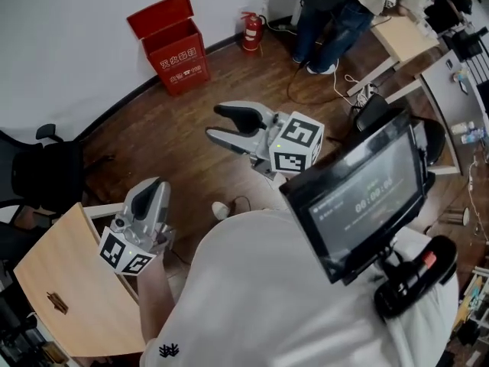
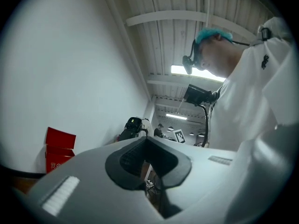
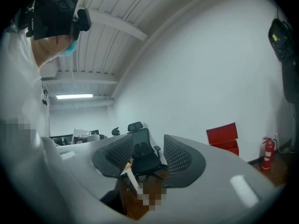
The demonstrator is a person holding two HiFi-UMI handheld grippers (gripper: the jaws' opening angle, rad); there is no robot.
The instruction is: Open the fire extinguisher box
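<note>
Jaws of the right gripper (image 1: 215, 122) stand wide apart and hold nothing; its own view (image 3: 147, 146) shows only a distant black office chair (image 3: 142, 153) in the gap. Jaws of the left gripper (image 1: 150, 189) are drawn together at the tips, again on nothing, as its own view (image 2: 145, 141) shows. Brown wooden floor (image 1: 191, 159) fills the middle of the head view, with a white wall (image 1: 69, 37) along its far left. A light wooden desk (image 1: 61, 281) lies at the near left, and the office chair (image 1: 38, 174) stands just beyond it. The person's right hand holds its gripper out in front of the chest, level, pointing left toward the wall. The left forearm (image 1: 155, 297) is bent up close to the body beside the desk, with its gripper tilted upward, so its camera takes in the ceiling. The red fire extinguisher box (image 1: 176, 52) sits on the floor against the far wall, well apart from both grippers, with its lid raised. A red fire extinguisher (image 1: 251, 31) stands upright to the right of the box, also at the wall.
</note>
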